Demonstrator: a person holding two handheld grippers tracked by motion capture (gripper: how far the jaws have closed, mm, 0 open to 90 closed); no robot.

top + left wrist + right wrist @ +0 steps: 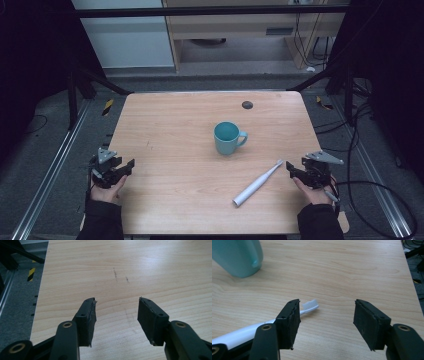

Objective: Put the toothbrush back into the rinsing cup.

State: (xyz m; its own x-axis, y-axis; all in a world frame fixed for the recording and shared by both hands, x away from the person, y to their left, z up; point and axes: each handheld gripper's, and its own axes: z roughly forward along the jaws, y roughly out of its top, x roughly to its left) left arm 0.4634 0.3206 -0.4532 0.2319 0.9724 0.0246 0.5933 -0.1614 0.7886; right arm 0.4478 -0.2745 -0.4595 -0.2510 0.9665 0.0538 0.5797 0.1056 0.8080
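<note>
A teal mug stands upright near the middle of the wooden table, its handle pointing right; its lower side shows in the right gripper view. A white electric toothbrush lies flat at the front right, bristle head toward the right gripper. My right gripper is open at the table's right edge, just right of the brush head, holding nothing. My left gripper is open over the front left of the table, with bare wood between its fingers.
A small dark round spot sits near the table's far edge. Metal rails run along both sides of the table, with cables on the floor at the right. Wood between mug and left gripper is bare.
</note>
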